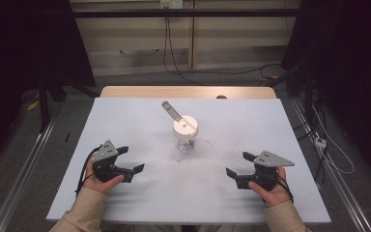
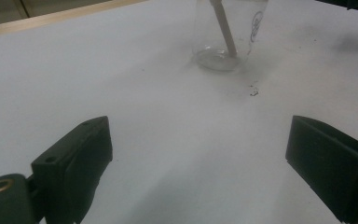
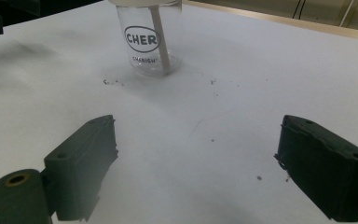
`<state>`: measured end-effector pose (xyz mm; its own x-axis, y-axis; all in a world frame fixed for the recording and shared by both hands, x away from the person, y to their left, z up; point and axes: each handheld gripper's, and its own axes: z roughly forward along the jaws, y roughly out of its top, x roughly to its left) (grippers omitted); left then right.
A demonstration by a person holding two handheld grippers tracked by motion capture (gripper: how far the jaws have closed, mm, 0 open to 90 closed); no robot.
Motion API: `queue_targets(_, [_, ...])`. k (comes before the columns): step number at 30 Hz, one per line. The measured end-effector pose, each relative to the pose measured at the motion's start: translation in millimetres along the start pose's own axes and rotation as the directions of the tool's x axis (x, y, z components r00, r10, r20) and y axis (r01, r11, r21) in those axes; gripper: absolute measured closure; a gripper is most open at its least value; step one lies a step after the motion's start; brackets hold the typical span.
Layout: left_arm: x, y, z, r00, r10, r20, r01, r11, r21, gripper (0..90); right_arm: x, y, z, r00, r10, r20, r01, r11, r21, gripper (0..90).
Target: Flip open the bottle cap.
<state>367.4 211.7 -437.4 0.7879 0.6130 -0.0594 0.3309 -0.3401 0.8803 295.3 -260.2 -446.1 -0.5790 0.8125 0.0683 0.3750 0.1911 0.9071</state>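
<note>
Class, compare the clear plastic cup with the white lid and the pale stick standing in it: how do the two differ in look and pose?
The clear plastic cup stands upright on the white table cover; the pale stick leans tilted inside it. The cup is wide, transparent and printed with black lettering; the stick is thin, opaque and plain. The cup rests on the cover; the stick's lower end rests on the cup's bottom, and its top pokes out above the white lid. Both sit mid-table, untouched by either gripper.

In the right gripper view, upper left of the frame, the clear plastic cup bears an oval logo reading "CHER", with smaller "CHERISH" printed beneath it.
</note>
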Motion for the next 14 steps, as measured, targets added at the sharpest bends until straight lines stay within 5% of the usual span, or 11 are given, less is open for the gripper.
queue_targets(14, [0.9, -8.6, -14.4, 0.9994, -0.011, -0.032, 0.011, 0.9999, 0.003, 6.9, -7.4, -9.2, -10.7, 0.9998, 0.004, 0.021, -0.004, 1.000, -0.007, 11.4])
